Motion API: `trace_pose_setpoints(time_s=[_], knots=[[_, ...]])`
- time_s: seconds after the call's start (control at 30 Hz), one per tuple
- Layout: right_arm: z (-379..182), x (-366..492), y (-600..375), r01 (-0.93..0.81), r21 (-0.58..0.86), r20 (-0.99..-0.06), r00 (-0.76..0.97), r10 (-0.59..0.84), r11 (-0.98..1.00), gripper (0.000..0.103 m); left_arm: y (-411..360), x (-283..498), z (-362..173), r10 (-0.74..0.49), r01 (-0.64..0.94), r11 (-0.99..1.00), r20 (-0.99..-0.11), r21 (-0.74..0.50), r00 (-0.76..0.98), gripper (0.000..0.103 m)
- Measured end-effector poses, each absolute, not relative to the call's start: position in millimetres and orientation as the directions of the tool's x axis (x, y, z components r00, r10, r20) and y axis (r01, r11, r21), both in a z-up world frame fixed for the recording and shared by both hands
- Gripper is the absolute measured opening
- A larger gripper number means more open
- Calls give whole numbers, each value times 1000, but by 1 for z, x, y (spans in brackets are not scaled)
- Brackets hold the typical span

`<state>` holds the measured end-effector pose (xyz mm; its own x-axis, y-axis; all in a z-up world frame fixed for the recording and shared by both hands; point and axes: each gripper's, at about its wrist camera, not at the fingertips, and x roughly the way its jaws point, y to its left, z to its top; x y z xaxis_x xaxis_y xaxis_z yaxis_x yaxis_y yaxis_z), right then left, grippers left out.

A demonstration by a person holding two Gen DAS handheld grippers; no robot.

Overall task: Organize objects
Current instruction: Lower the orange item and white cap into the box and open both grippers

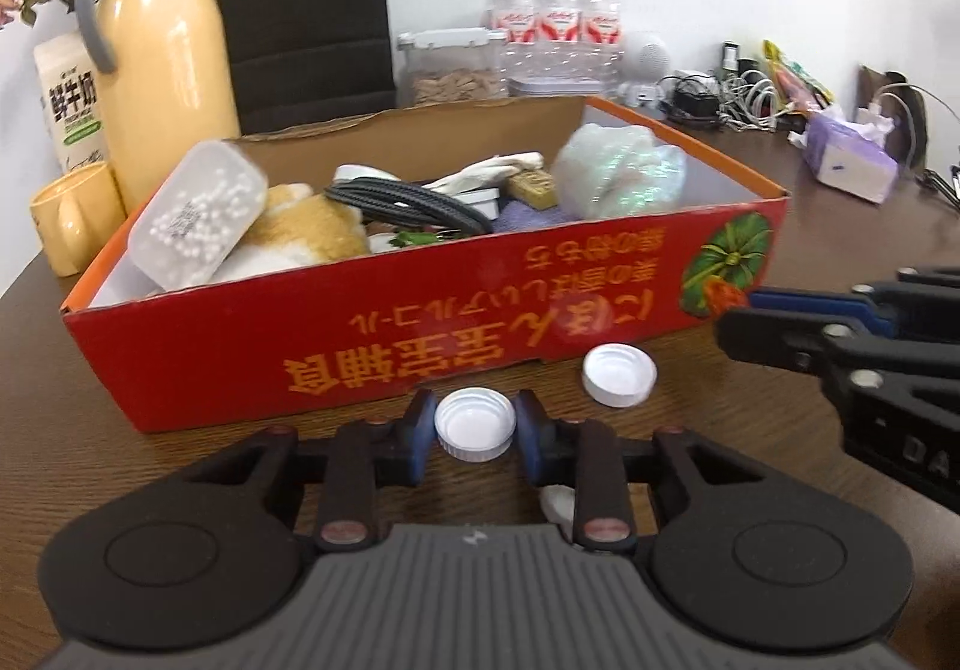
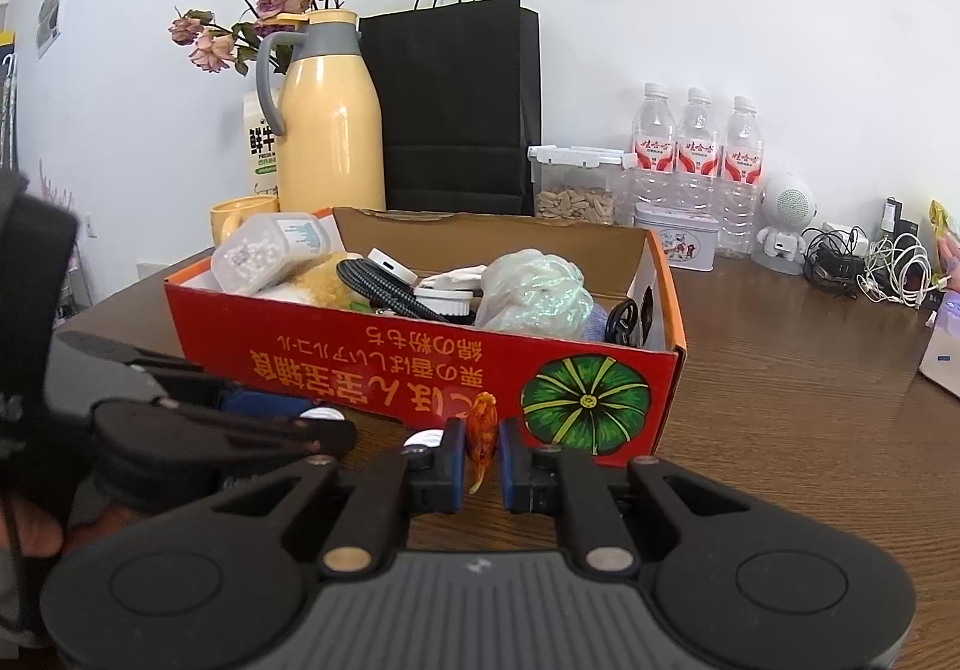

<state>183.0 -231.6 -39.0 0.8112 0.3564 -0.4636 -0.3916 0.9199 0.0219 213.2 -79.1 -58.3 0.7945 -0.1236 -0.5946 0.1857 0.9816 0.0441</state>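
The red box [image 1: 384, 334] blocks the way ahead; bare table [image 2: 780, 400] lies open to its right.

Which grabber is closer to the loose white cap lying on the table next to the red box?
Right. The right gripper hovers just beside the loose white cap, pinching a small orange thing. The left gripper sits a bit farther back, clamped on another white cap.

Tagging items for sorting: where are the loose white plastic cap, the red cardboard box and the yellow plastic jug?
loose white plastic cap [image 1: 619, 373], left wrist view, inner face.
red cardboard box [image 1: 372, 334], left wrist view, front wall.
yellow plastic jug [image 2: 330, 141], right wrist view, body.
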Motion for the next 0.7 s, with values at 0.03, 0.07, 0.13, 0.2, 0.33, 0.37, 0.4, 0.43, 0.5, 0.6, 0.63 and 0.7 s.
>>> trace_pose_setpoints(time_s=[0.03, 0.07, 0.13, 0.2, 0.33, 0.37, 0.4, 0.43, 0.5, 0.6, 0.63, 0.7], knots=[[-39, 183, -232, -392, 22, -464, 811, 357, 920, 11, -79, 212, -58, -121, 182, 982, -590, 45, 798, 29], [-39, 183, -232, -391, 22, -464, 811, 356, 920, 11, -79, 211, -57, -119, 178, 983, -584, 45, 803, 29], [-39, 183, -232, -391, 22, -463, 811, 356, 920, 11, -77, 209, -55, -115, 166, 985, -575, 38, 810, 29], [-40, 183, -232, -390, 23, -461, 812, 356, 920, 11, -74, 206, -52, -110, 154, 988, -562, 32, 820, 29], [-39, 182, -232, -390, 25, -456, 815, 358, 921, 11, -72, 198, -44, -115, 150, 988, -525, 25, 843, 29], [-39, 182, -232, -389, 24, -455, 816, 356, 921, 11, -71, 195, -41, -115, 147, 989, -513, 23, 851, 29], [-39, 182, -232, -387, 23, -454, 818, 354, 922, 11, -71, 192, -37, -115, 144, 989, -499, 20, 859, 29], [-39, 182, -232, -385, 22, -452, 819, 353, 923, 11, -70, 189, -33, -118, 143, 990, -485, 15, 866, 29], [-36, 180, -232, -381, 22, -440, 826, 351, 924, 11, -69, 185, -24, -124, 142, 990, -457, 5, 881, 29], [-26, 179, -233, -380, 22, -414, 839, 354, 925, 11, -65, 186, -9, -130, 139, 990, -421, -9, 898, 29], [-22, 180, -234, -376, 23, -405, 843, 353, 926, 11, -64, 188, -4, -131, 137, 990, -411, -15, 902, 29], [-13, 185, -234, -369, 25, -391, 852, 348, 929, 11, -62, 195, 5, -130, 131, 991, -394, -26, 910, 29]])
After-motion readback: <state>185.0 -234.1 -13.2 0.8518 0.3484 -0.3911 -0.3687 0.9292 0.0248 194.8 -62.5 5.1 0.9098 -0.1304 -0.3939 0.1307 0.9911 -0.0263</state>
